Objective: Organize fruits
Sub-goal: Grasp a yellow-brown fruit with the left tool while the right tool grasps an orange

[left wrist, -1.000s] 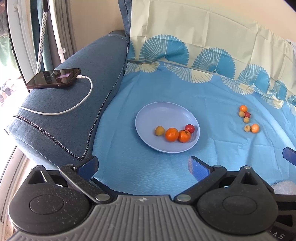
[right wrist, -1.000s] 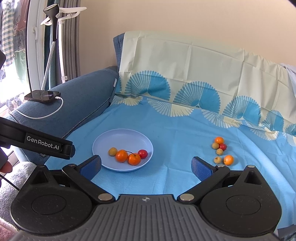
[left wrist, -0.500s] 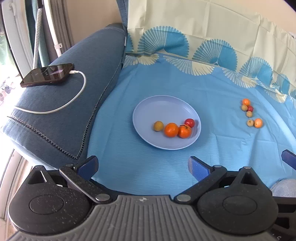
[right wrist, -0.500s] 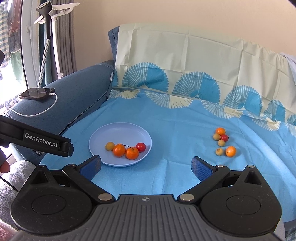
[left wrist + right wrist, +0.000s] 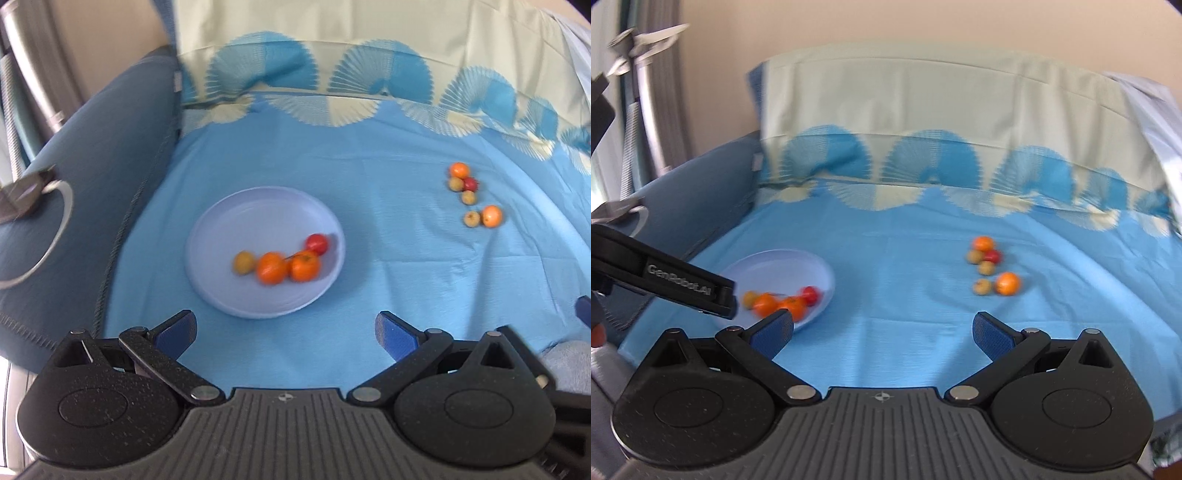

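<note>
Both views have swung right since a second ago. Your left gripper (image 5: 284,326) and right gripper (image 5: 882,326) are spread, empty; loose fruits (image 5: 991,269) on the sofa now sit nearer the right gripper, plate (image 5: 236,206) unchanged.

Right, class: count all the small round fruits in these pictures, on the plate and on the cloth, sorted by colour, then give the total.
Small round orange fruits: 4
Small round red fruits: 2
Small round yellow-green fruits: 4
Total: 10, with 4 on the pale blue round plate and 6 on the blue cloth.
</note>
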Demonstrator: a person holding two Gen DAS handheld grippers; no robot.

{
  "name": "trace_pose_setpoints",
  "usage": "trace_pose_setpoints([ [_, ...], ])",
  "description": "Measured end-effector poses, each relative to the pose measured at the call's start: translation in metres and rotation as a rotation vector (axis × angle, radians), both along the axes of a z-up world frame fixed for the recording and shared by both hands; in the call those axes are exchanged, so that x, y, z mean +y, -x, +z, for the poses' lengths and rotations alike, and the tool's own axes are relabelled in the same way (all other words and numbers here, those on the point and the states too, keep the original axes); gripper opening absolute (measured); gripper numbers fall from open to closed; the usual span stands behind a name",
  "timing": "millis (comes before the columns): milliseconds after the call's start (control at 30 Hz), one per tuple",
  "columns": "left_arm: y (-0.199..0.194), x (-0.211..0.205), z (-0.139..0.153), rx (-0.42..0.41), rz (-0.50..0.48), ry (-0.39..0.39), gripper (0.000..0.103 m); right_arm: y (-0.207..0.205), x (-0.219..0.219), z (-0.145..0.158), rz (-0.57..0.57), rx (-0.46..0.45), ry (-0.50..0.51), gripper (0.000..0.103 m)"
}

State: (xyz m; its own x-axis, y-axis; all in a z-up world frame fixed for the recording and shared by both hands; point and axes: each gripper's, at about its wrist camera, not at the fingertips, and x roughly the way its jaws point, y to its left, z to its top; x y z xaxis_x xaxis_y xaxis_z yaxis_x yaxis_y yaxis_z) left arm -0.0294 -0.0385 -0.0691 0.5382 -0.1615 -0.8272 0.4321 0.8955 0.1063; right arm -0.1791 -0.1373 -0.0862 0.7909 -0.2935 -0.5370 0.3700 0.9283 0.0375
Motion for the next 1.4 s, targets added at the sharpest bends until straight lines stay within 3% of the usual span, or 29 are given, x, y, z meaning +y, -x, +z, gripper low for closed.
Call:
trace_pose_setpoints([
  [167,-0.018,-0.048,-0.004,0.005,-0.026,-0.017,0.103,-0.006,-0.073,-0.018,-0.168,-0.010,-0.012,0.102],
  [333,-0.041,-0.077,-0.008,0.020,-0.008,-0.038,0.103,-0.052,-0.161,-0.063,-0.303,0.043,0.000,0.102],
  [533,-0.065,-0.097,-0.022,0.037,0.013,-0.108,0.103,-0.120,-0.228,-0.135,-0.289,0.145,-0.018,0.102],
  [700,-0.079,-0.120,-0.038,0.051,0.020,-0.148,0.103,-0.147,-0.238,-0.157,-0.249,0.159,0.008,0.100],
  [767,-0.083,-0.136,-0.044,0.058,0.008,-0.146,0.103,-0.149,-0.237,-0.157,-0.223,0.146,0.035,0.089],
  [800,-0.084,-0.145,-0.048,0.058,-0.004,-0.144,0.103,-0.150,-0.239,-0.157,-0.206,0.141,0.031,0.072],
  [833,-0.085,-0.155,-0.052,0.059,-0.017,-0.141,0.103,-0.147,-0.242,-0.153,-0.188,0.122,0.001,0.044],
  [867,-0.085,-0.166,-0.056,0.062,-0.038,-0.133,0.103,-0.144,-0.245,-0.151,-0.197,0.115,-0.013,0.041],
  [933,-0.087,-0.191,-0.067,0.086,-0.088,-0.114,0.103,-0.134,-0.255,-0.146,-0.260,0.093,-0.034,0.040],
  [1033,-0.089,-0.229,-0.086,0.190,-0.162,-0.068,0.103,-0.118,-0.281,-0.146,-0.468,0.088,-0.011,0.040],
  [1133,-0.089,-0.266,-0.103,0.248,-0.224,-0.051,0.103,-0.100,-0.313,-0.156,-0.626,0.096,-0.094,0.040],
  [1267,-0.099,-0.306,-0.126,0.274,-0.239,-0.086,0.103,-0.098,-0.314,-0.160,-0.634,0.091,-0.086,0.041],
  [1367,-0.116,-0.320,-0.138,0.338,-0.211,-0.054,0.102,-0.100,-0.313,-0.161,-0.635,0.092,-0.079,0.042],
  [1400,-0.120,-0.322,-0.141,0.359,-0.197,-0.049,0.093,-0.099,-0.313,-0.162,-0.635,0.092,-0.079,0.043],
])
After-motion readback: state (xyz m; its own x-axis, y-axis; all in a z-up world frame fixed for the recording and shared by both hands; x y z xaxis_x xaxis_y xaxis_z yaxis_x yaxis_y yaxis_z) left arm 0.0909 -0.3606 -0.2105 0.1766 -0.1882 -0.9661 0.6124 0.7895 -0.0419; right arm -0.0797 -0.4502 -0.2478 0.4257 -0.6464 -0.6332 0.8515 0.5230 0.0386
